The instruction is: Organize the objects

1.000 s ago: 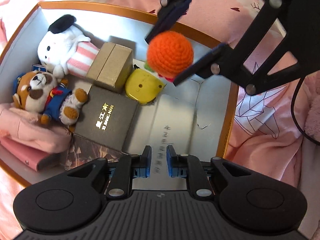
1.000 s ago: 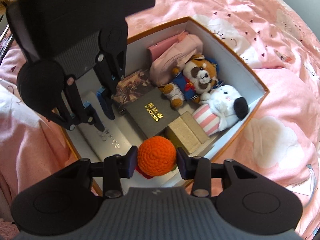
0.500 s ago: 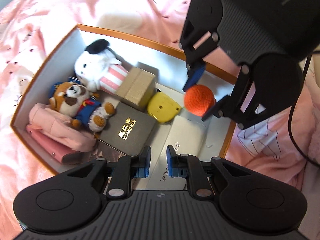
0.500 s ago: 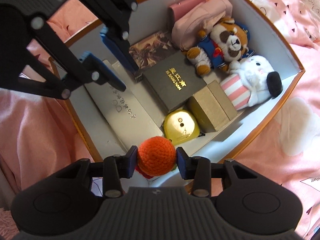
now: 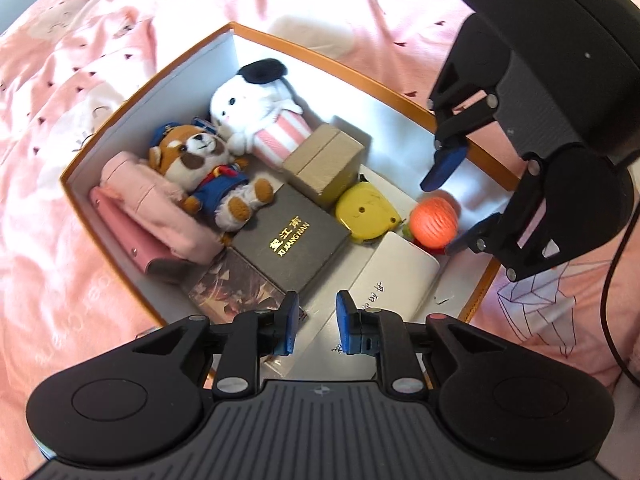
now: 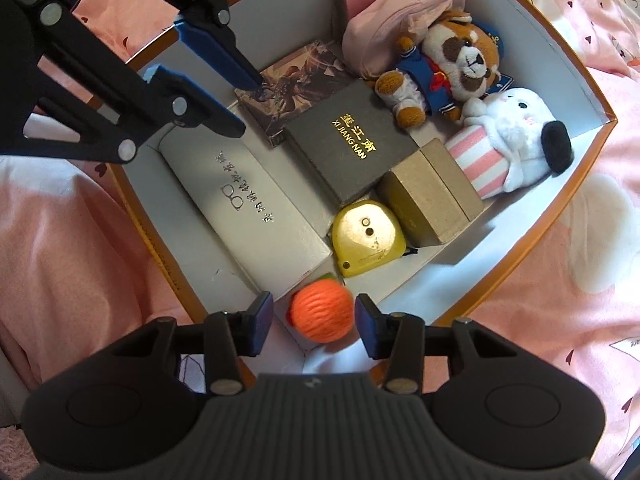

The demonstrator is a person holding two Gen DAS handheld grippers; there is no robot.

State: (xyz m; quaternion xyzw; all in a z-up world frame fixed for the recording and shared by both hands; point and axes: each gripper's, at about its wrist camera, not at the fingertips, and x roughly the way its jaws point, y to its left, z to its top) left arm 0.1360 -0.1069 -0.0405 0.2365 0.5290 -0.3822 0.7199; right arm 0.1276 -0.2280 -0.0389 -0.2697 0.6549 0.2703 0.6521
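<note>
An orange crocheted ball (image 6: 322, 314) (image 5: 434, 222) lies blurred in the near corner of the white box with an orange rim (image 6: 560, 60) (image 5: 160, 92), beside a yellow tape measure (image 6: 368, 236). My right gripper (image 6: 315, 324) (image 5: 438, 216) points down around the ball. Its jaws are opening, and a gap shows between the left pad and the ball. My left gripper (image 5: 317, 322) (image 6: 244, 104) hangs over the box's other end, above a pale glasses case (image 5: 396, 276). Its jaws are opening from a narrow gap and nothing is between them.
The box also holds a white plush dog (image 5: 256, 108), a brown plush in blue (image 5: 200, 156), a tan box (image 5: 324, 164), a black box (image 5: 292, 236), a picture card (image 5: 236, 292) and a pink pouch (image 5: 152, 208). Pink bedding (image 5: 80, 240) surrounds it.
My right gripper sank into the box corner with the ball, then its jaws widened off it. My left gripper lifted back, rolled, and parted its jaws slightly.
</note>
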